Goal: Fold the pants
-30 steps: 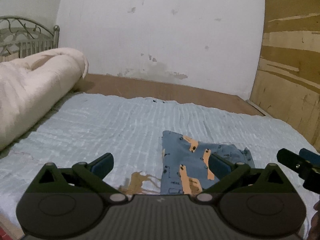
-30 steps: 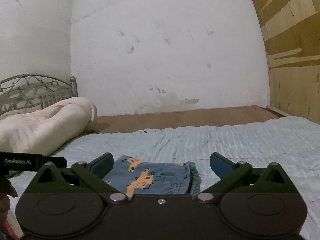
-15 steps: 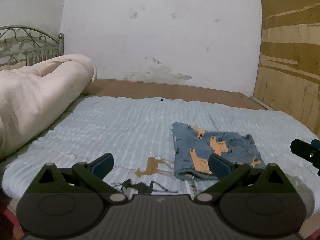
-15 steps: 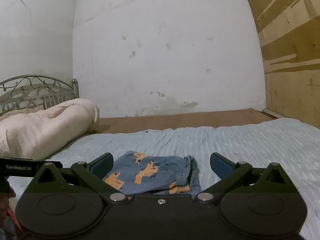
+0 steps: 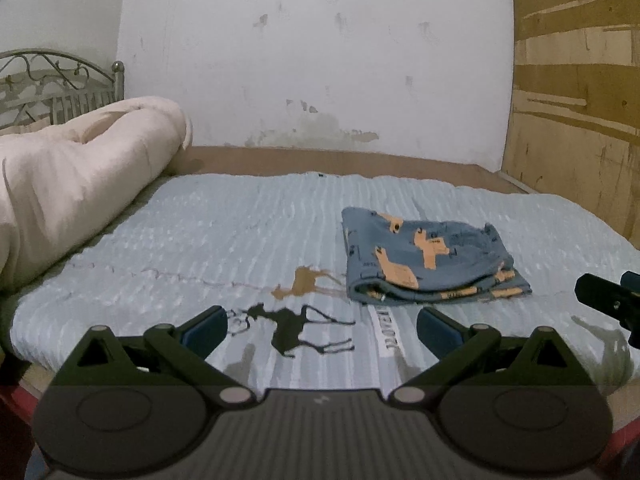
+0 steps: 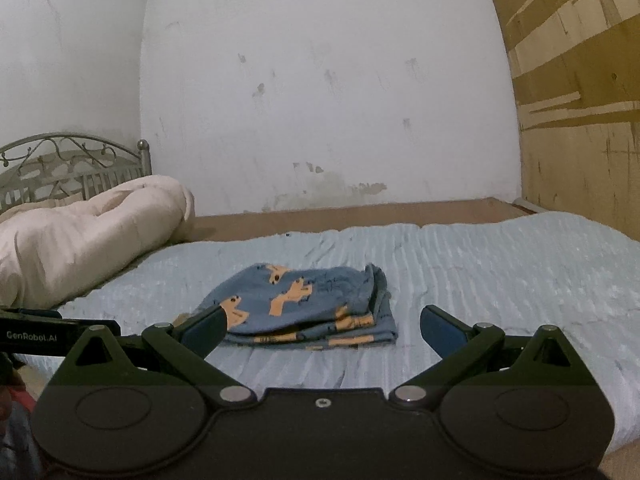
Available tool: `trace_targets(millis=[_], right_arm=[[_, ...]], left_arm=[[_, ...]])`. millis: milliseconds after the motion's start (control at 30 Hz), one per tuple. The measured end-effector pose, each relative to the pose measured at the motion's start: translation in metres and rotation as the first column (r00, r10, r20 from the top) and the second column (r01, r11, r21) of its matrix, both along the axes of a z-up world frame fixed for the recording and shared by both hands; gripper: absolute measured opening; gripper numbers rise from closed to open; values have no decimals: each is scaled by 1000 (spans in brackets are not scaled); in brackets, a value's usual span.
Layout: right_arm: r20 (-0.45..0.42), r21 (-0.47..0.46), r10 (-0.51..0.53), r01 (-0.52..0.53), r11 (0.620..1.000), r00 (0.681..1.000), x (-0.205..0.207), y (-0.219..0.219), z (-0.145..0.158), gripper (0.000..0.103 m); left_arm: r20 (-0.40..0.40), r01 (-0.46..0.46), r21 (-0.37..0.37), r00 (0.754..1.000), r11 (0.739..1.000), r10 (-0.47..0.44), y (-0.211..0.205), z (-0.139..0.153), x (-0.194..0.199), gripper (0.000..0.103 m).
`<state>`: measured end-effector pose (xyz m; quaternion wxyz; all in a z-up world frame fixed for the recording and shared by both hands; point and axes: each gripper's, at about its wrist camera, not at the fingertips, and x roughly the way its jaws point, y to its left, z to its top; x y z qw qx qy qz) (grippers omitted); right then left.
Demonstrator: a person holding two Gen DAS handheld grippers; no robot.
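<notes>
Pants point(image 5: 430, 262): I see them folded on the bed point(image 5: 240, 240).
Left gripper point(image 5: 322, 326): spread, holding nothing.
Right gripper point(image 6: 322, 326): spread, holding nothing.

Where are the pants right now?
The folded pants lie on the light blue bedspread, right of centre in the left wrist view, ahead of both open grippers, well right of the cream duvet.
</notes>
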<state>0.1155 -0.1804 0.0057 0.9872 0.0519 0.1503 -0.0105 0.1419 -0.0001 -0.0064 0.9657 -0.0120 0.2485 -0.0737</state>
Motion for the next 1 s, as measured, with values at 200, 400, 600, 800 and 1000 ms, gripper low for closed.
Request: trace_targets(millis=[200,400,600,800,1000], right_arm=[[-16,7,0,0,1000,1000,0,-1,-5,102],[-26,12,1,0,1000,1000,2,-2,-7,102],[-31,14,2,-1,1000,1000,3,-3,-9,102],[-32,14,2,-1,1000,999,4,-3,-9,102],[-35,14,1,0,1000,999,4,-3,-10,102]], left_arm=[[-10,-5,1,1000,1000,5,1,-4,0,102],[-18,-8,2,1000,1000,9,3,-5,0,102],[-21,-9,3,1000,1000,9,2,-6,0,102],[-21,-9,2,1000,1000,9,3,-6,0,102],[-23,-9,3,1000,1000,10,3,-7,1,102]])
